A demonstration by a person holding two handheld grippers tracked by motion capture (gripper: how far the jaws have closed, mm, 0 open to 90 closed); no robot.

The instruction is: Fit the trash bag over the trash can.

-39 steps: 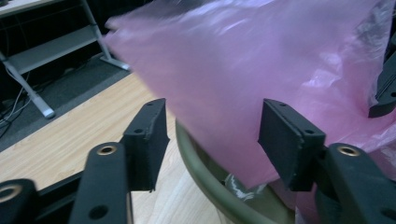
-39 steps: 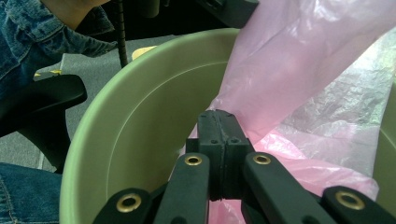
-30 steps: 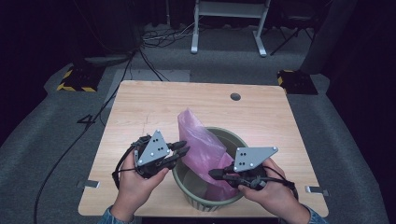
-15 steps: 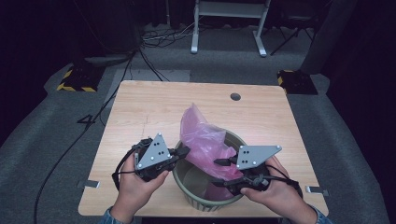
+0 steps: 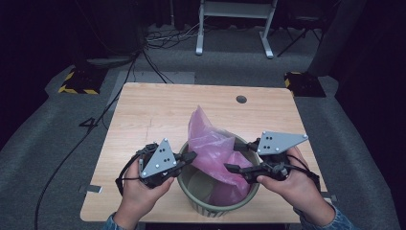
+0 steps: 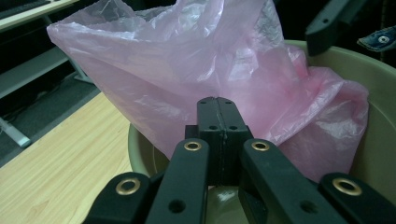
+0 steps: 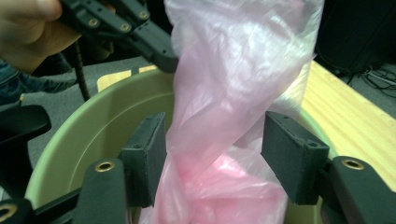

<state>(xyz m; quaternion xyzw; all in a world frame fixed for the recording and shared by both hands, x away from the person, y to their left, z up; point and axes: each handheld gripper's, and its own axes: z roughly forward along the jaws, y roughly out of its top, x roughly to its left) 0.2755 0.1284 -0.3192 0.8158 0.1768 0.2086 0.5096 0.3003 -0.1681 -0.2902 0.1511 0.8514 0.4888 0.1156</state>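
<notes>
I'm lining the pale green bin (image 5: 210, 203) with the pink plastic bag (image 5: 213, 143), which sits half inside it on the wooden table (image 5: 143, 115), its upper part standing crumpled above the rim. My left gripper (image 5: 188, 157) is at the bin's near-left edge with its jaws pressed flat together; in the left gripper view the film lies right at their tips, but I cannot tell whether any of it is pinched. My right gripper (image 5: 234, 168) has just been opening: its jaws now stand moderately wide with a twisted rope of bag hanging between the pads (image 7: 148, 154), touching the left pad and clear of the right. To do this well, I think I should find a single layer of the bag's mouth rather than the bunched middle, grip it near the hem, and draw it outward over the rim while the left hand anchors the opposite side.
</notes>
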